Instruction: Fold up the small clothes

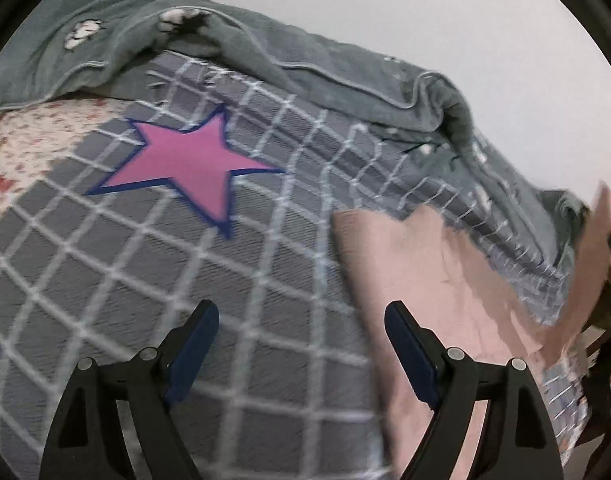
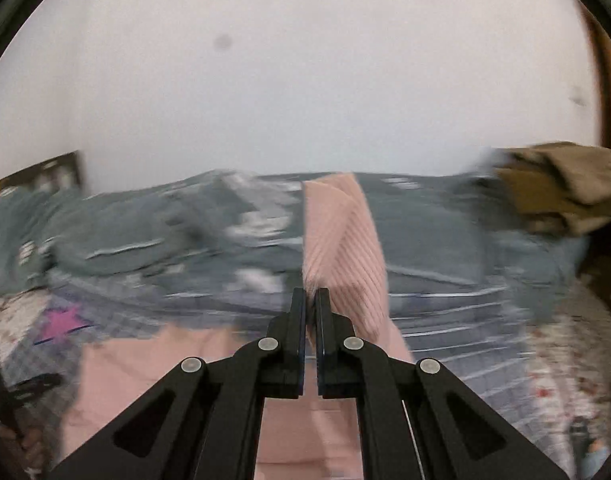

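Note:
A pink ribbed garment (image 1: 437, 280) lies on the grey checked bedspread (image 1: 185, 280) at the right of the left wrist view. My left gripper (image 1: 301, 320) is open and empty, hovering over the bedspread just left of the garment's edge. My right gripper (image 2: 310, 300) is shut on a fold of the pink garment (image 2: 341, 236) and holds it lifted; the rest of the garment (image 2: 153, 376) spreads below. In the left wrist view that lifted part (image 1: 597, 240) shows at the far right.
A pink star (image 1: 185, 160) is printed on the bedspread. A rumpled grey-green blanket (image 1: 265, 52) lies along the white wall. A brown cloth pile (image 2: 565, 188) sits at the right. A floral sheet (image 1: 21, 148) shows at the left.

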A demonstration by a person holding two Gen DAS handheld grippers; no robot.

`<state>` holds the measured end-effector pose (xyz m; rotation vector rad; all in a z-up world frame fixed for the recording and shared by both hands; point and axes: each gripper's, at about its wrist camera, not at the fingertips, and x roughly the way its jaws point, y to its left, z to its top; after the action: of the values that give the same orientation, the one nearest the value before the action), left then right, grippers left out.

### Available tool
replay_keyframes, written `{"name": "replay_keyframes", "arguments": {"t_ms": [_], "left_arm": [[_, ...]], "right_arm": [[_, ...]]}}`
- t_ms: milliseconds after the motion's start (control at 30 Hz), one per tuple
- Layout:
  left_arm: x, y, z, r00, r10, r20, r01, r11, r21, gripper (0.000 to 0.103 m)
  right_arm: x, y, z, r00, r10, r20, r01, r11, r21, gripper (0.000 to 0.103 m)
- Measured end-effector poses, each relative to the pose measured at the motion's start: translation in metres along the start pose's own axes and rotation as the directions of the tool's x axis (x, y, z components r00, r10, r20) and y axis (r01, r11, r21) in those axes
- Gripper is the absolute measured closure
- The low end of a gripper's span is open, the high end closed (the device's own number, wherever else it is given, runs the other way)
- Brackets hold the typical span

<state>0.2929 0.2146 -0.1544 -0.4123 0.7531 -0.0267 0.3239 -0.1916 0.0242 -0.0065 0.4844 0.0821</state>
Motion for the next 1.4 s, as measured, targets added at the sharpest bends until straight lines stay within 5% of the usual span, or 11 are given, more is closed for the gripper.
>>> {"name": "replay_keyframes", "arguments": {"t_ms": [100, 200, 267, 367, 500, 667, 867, 1100, 1267, 1400], "left_arm": [[-0.011, 0.021, -0.006, 0.999, 0.037, -0.010, -0.037, 0.999, -0.005, 0.019], [-0.022, 0.035, -0.009, 0.999, 0.043, -0.021, -0.043, 0.999, -0.016, 0.019], [-0.027, 0.037, -0.009, 0.999, 0.050, -0.019, -0.050, 0.999, -0.005, 0.019], [-0.028, 0.030, -0.008, 0.999, 0.025, -0.031, -0.024, 0.999, 0.030, 0.018], [-0.018, 0.000, -0.009, 0.997, -0.049, -0.065, 0.055, 0.994, 0.094, 0.018], [0.001, -0.052, -0.007, 0.992, -0.098, -0.084, 0.113, 0.974, 0.197, 0.018], [0.026, -0.093, -0.001, 0.995, -0.089, -0.042, 0.097, 0.957, 0.272, 0.024], [0.056, -0.102, -0.006, 0.999, 0.037, -0.034, -0.024, 0.944, 0.328, 0.047], [0.058, -0.095, -0.012, 0.999, 0.032, 0.016, -0.036, 0.949, 0.313, 0.073], [0.052, -0.099, -0.016, 0.998, 0.018, 0.058, -0.036, 0.941, 0.338, 0.078]], "right_arm": [[0.037, 0.080, -0.029, 0.987, 0.138, -0.088, -0.140, 0.990, -0.022, 0.099], [0.067, 0.151, -0.064, 0.959, 0.191, -0.209, -0.221, 0.967, -0.129, 0.097], [0.080, 0.184, -0.086, 0.919, 0.236, -0.315, -0.303, 0.936, -0.181, 0.096], [0.074, 0.196, -0.101, 0.901, 0.267, -0.341, -0.346, 0.917, -0.196, 0.091], [0.041, 0.155, -0.098, 0.918, 0.292, -0.267, -0.339, 0.928, -0.152, 0.058], [0.016, 0.058, -0.103, 0.966, 0.162, -0.203, -0.186, 0.977, -0.102, 0.054], [0.030, -0.033, -0.124, 0.967, 0.045, -0.249, -0.052, 0.998, -0.020, 0.054], [0.062, -0.065, -0.143, 0.958, 0.042, -0.284, -0.044, 0.999, 0.001, 0.054], [0.078, -0.074, -0.149, 0.950, 0.073, -0.304, -0.059, 0.997, 0.057, 0.053], [0.088, -0.077, -0.154, 0.938, 0.095, -0.335, -0.071, 0.994, 0.084, 0.051]]}}
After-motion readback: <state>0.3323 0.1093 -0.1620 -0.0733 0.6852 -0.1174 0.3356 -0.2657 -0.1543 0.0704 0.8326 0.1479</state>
